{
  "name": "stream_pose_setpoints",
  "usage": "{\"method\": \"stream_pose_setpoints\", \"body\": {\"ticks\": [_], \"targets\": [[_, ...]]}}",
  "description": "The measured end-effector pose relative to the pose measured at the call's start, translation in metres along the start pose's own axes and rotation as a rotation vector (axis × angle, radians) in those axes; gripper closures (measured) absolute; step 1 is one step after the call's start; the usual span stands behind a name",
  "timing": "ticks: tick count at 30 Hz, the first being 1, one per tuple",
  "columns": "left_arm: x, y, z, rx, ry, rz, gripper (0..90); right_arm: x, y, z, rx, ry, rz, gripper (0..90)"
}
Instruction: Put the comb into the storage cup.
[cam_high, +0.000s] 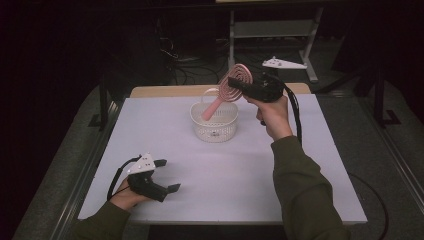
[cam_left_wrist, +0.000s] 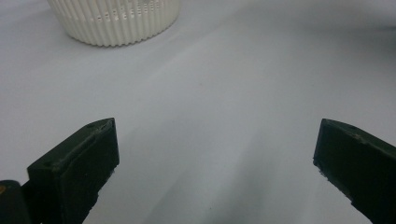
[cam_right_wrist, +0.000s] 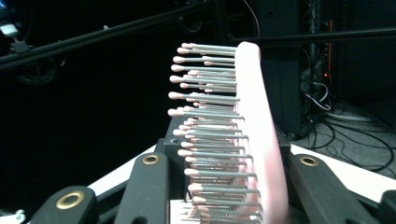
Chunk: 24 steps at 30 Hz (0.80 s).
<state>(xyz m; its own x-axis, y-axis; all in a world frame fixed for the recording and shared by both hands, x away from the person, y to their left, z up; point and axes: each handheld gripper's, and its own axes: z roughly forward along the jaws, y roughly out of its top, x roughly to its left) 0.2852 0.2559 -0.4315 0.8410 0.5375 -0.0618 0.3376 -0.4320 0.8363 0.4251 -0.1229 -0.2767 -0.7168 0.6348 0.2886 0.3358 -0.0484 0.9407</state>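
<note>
Clearly pink round hairbrush (cam_high: 235, 80), grey bristles

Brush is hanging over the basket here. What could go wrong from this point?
1. The right tongs grip the pink hairbrush by its round head, across the bristles, so it could twist or slip.
2. The long handle slants down toward the white basket; it could catch the rim or the basket's raised handle and tip the light basket.
3. The left tongs rest open on the table, far from the basket, so nothing steadies it.
</note>
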Motion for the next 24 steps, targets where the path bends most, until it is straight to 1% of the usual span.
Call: {"method": "stream_pose_setpoints", "body": {"ticks": [6,15,20,24], "targets": [[0.0,0.0,0.0,0.001,-0.003,-0.003,0.2,-0.005,-0.01,0.012,0.002,-0.014,0.019,62.6],[0.0,0.0,0.001,0.004,-0.005,0.002,0.2,-0.012,-0.025,0.028,0.021,-0.039,0.04,62.6],[0.0,0.0,0.001,0.005,-0.006,0.003,0.2,-0.015,-0.033,0.035,0.026,-0.048,0.064,62.6],[-0.001,0.0,0.001,0.005,-0.007,0.004,0.2,-0.017,-0.039,0.041,0.036,-0.052,0.066,62.6]]}}
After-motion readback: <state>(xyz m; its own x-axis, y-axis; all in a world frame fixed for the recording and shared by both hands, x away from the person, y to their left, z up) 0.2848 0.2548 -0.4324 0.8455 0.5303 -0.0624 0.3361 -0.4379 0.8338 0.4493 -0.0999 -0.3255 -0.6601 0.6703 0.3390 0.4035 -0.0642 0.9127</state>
